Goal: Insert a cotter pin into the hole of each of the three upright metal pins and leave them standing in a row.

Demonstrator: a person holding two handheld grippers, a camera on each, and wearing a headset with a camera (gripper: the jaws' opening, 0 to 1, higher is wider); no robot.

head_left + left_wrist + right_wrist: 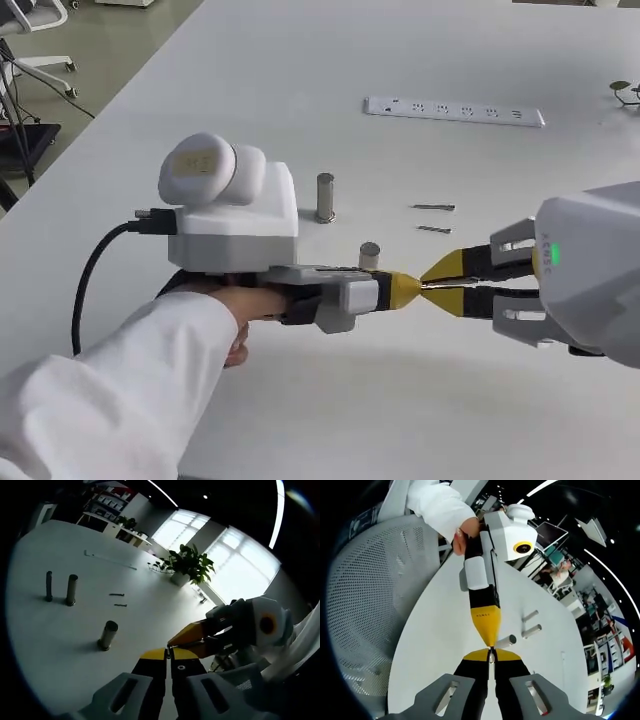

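In the head view, can see the left gripper [410, 288] above the white table [300, 60], carried by a hand [235, 312] coming out of a white sleeve [100, 400]. Points with its yellow tips to the right and meets there the right gripper [432, 285] nose to nose, a little above the table top.

In the right gripper view, find the right jaws pressed together on a small grey cotter pin [491, 654] at their very tip. In the left gripper view, find the left jaws also together, with only a thin slit between them, reaching the same spot (cannot tell whether pinching the cotter pin too or only touching it).

Beyond the tips, on the table, can count three standing pieces in the left gripper view: the nearest metal pin [107, 635] just past the jaws, then the middle metal pin [72, 589] and the far metal pin [49, 585] near each other, well apart from the nearest one. Cannot make out their holes at this size.

Flat on the table, to the right of the pins in the head view, two loose cotter pins [433, 207], near each other but not touching. Further back, a white power strip [455, 111] lying across the table.
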